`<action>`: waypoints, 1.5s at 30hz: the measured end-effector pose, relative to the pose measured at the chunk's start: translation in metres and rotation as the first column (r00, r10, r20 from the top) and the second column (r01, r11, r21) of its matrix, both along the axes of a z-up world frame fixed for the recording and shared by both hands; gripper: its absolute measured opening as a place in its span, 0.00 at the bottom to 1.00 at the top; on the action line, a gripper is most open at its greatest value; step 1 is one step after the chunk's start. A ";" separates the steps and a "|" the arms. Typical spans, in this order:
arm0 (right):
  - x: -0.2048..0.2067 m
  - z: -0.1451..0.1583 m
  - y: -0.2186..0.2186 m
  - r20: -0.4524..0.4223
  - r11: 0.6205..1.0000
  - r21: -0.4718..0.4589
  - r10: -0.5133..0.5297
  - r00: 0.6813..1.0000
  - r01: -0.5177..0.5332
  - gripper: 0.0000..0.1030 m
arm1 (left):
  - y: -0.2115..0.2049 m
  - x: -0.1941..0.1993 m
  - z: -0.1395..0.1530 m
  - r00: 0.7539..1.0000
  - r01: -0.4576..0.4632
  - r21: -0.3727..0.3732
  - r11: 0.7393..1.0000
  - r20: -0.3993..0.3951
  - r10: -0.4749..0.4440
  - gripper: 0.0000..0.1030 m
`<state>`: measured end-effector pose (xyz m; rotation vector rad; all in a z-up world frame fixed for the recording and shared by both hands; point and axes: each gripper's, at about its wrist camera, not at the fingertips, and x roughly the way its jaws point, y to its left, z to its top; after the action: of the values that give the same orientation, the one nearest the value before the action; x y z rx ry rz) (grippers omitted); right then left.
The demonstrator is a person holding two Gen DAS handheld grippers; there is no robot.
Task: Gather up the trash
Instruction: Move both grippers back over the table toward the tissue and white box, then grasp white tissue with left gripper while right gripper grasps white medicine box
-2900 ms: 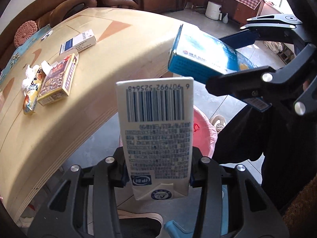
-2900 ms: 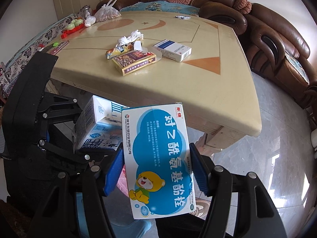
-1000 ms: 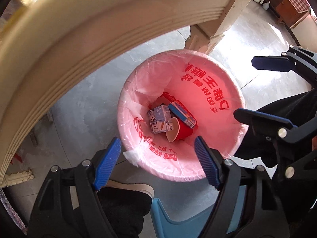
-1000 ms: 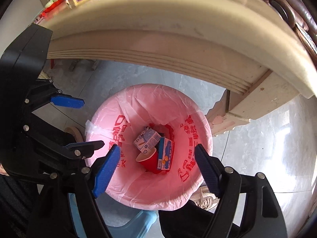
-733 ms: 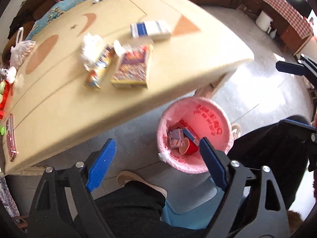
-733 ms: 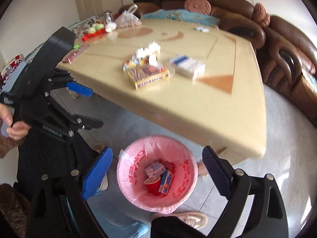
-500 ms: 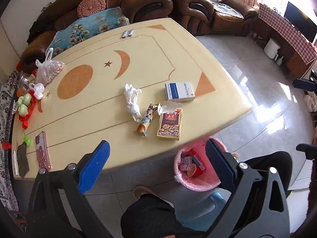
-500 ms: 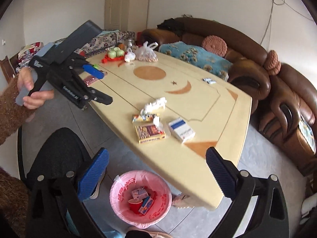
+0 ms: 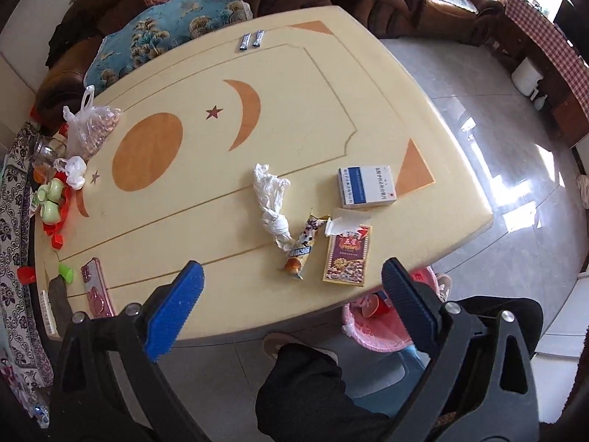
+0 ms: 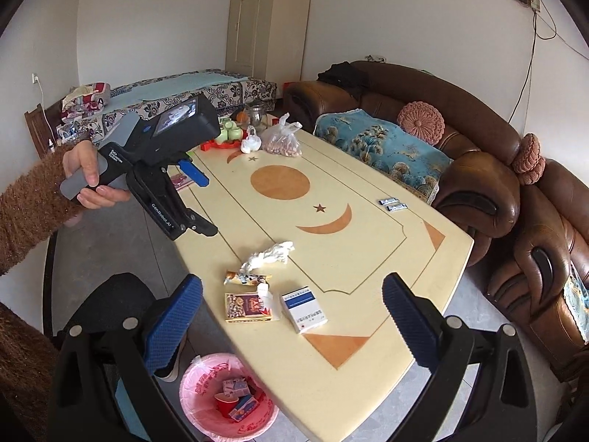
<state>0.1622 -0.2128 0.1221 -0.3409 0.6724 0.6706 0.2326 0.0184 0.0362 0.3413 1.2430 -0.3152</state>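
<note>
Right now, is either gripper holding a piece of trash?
No, the left gripper and the right gripper both stand wide open with nothing between their blue pads, above the table.

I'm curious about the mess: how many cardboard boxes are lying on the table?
2: a blue and white box near the table's corner, and a red snack box beside it at the edge above the bin.

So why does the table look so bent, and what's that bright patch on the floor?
Left wrist view: the fisheye lens bows the table, and sunlight glares off the glossy floor tiles. Right wrist view: same curving, walls bending at the edges, with softer, even light.
</note>
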 end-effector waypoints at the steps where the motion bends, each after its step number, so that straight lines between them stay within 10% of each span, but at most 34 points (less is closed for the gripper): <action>1: 0.008 -0.002 -0.001 -0.016 1.000 -0.002 0.006 1.000 -0.006 0.93 | -0.001 0.007 -0.006 1.000 -0.002 0.009 1.000 -0.016 0.002 0.92; 27: 0.132 -0.221 0.070 -0.397 0.917 -0.309 0.115 0.911 -0.251 0.93 | 0.009 0.110 -0.168 0.960 -0.034 0.035 0.999 -0.278 0.042 0.92; 45: 0.164 -0.298 0.086 -0.492 0.859 -0.396 0.100 0.865 -0.325 0.93 | 0.013 0.133 -0.218 0.938 -0.039 0.050 0.998 -0.343 0.054 0.92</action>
<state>0.3263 -0.1265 -0.1758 -0.7324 1.2740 0.8137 0.3658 0.0312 -0.1822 0.3003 1.6028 -0.3170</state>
